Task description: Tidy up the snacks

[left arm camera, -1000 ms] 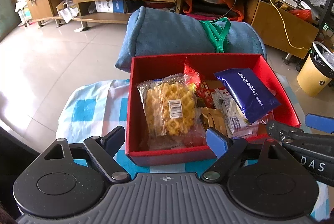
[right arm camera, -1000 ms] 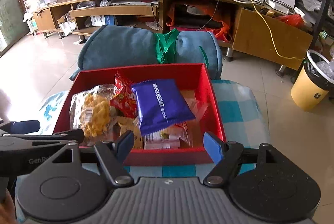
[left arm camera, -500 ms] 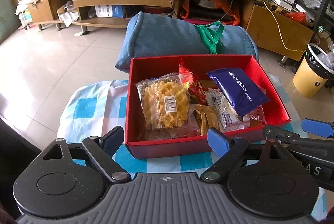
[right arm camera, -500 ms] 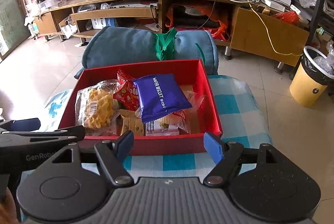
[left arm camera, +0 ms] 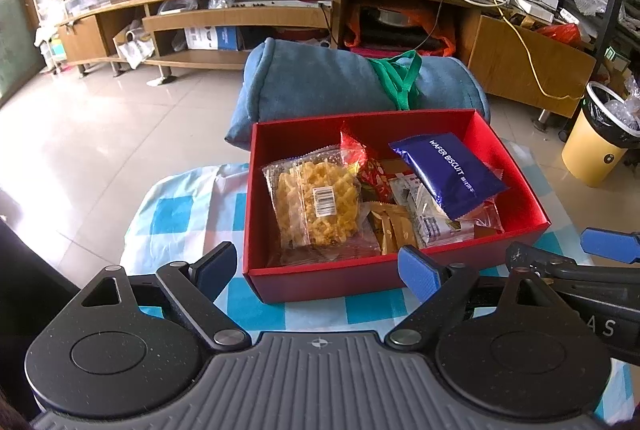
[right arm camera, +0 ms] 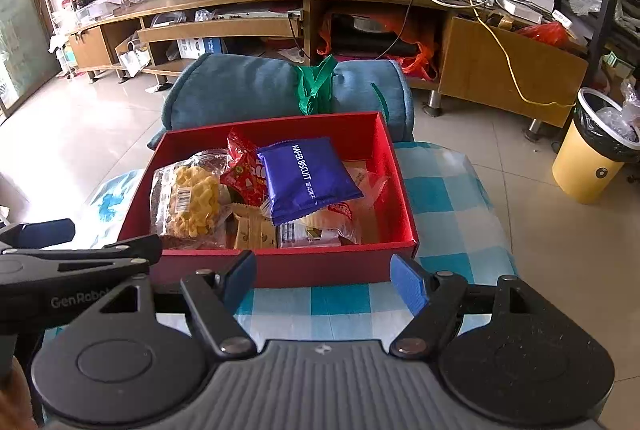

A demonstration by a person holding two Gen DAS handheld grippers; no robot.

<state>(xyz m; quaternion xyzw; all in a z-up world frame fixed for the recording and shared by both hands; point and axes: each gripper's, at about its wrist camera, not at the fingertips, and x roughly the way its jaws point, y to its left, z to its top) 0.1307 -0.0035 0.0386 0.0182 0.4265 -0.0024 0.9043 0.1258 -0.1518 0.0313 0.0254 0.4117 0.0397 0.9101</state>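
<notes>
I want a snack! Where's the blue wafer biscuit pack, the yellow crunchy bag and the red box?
blue wafer biscuit pack [right arm camera: 306,179], right wrist view, middle of wrapper.
yellow crunchy bag [left arm camera: 316,203], left wrist view, by its barcode label.
red box [right arm camera: 332,268], right wrist view, near wall.

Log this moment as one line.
left gripper: open | right gripper: open | blue wafer biscuit packet: topmost in red cardboard box

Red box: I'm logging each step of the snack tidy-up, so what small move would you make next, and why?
Probably nothing more than easing both grippers back and stopping. The snacks, with the wafer biscuit pack on top, lie inside the red box, and no snack shows on the checked cloth. The left hand-held gripper and the right hand-held gripper are open, empty and short of the box.
</notes>
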